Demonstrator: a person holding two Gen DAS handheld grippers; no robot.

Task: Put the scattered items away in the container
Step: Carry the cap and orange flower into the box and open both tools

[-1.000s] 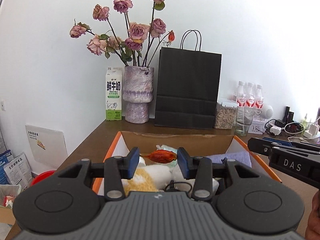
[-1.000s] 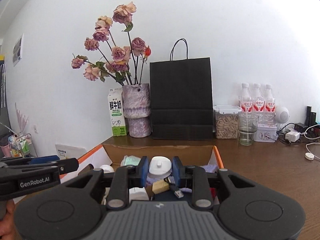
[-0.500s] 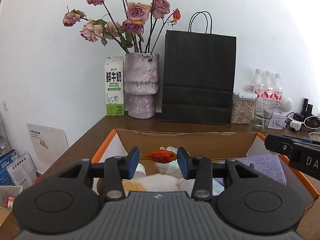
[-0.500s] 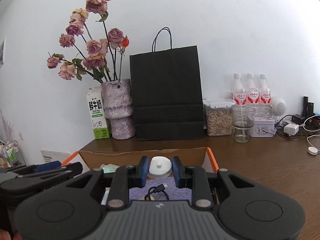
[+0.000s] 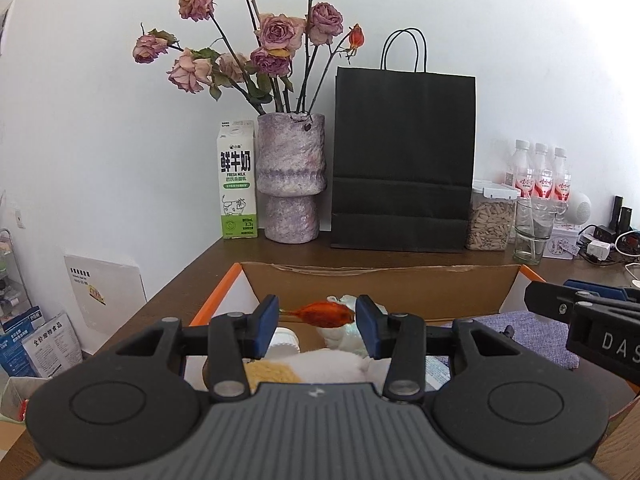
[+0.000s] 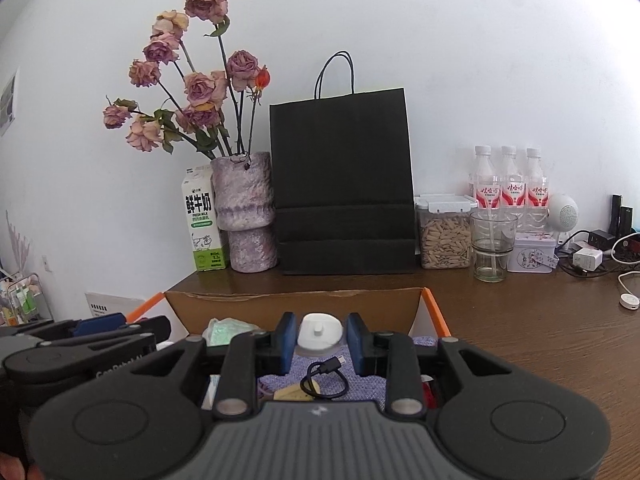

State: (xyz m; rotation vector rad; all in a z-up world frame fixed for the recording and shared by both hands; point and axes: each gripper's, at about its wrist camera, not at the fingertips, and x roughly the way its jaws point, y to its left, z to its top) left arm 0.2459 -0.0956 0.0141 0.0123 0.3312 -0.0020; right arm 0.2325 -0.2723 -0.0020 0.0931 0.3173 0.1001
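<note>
Release step over the cardboard box on the table. Left hand-held gripper jaws opening, orange dried flower between them, barely touched. Right hand-held gripper jaws opening around white cap. Next: let both drop in, then pull back.

Both grippers now lower and closer over cardboard box, its far wall larger in both views. Left gripper jaws opening wider around orange fish-shaped piece, gap showing on piece's left. Right gripper jaws opening around white cap. Black cable on purple cloth now showing beneath right gripper.
</note>
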